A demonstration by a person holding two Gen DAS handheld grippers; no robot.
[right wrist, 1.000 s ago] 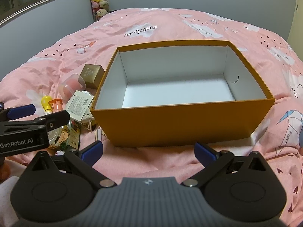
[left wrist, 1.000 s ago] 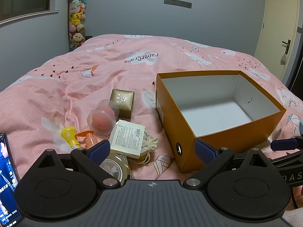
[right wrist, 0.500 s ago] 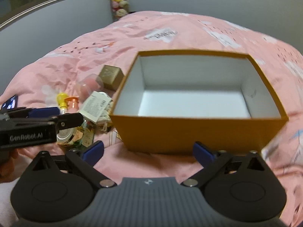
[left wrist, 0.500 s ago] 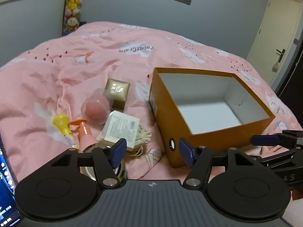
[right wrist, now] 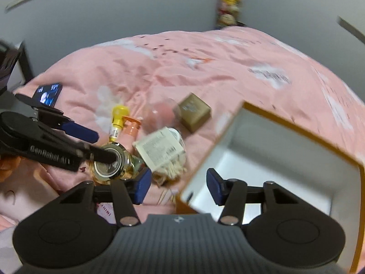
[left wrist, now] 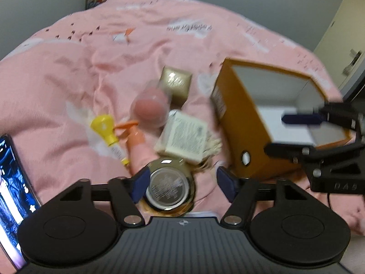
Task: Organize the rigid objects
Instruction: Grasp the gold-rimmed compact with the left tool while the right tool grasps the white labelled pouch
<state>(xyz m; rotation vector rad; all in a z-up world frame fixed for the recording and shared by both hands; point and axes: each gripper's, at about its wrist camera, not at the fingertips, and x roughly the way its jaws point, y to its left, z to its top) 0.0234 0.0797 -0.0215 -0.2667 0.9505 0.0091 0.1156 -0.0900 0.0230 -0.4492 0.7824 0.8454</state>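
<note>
In the left wrist view, our left gripper (left wrist: 181, 181) hangs just over a round gold-rimmed jar (left wrist: 170, 186) lying on the pink bed cover (left wrist: 68, 80) at the near edge of the clutter. Its fingers (left wrist: 139, 182) are spreading: the left one is at the jar's rim, the right one stands clear, so nothing is clamped yet. We judge the jar to be glass with a metal lid: heavy for its size, stiff, slick and breakable, best taken across the lid's rim where the sides run parallel. Just beyond it lie a white labelled box (left wrist: 182, 134) on a drawstring pouch, a yellow-capped tube (left wrist: 107, 130), an orange-capped bottle (left wrist: 134, 137), a clear case with a pink sponge (left wrist: 149, 109) and a small gold box (left wrist: 175, 84). The open orange box (left wrist: 241, 123) stands to the right, with our right gripper (left wrist: 294, 134) in front of it.

In the right wrist view, our right gripper (right wrist: 178, 185) points at the near left corner of the orange box (right wrist: 303, 134), its fingers (right wrist: 142, 183) drawing together on nothing. The box looks like light, stiff cardboard, so we would steady it by a wall. The left gripper (right wrist: 95, 143) reaches over the jar (right wrist: 111, 162) at the near left. A lit phone (right wrist: 49, 92) lies far left.
</note>
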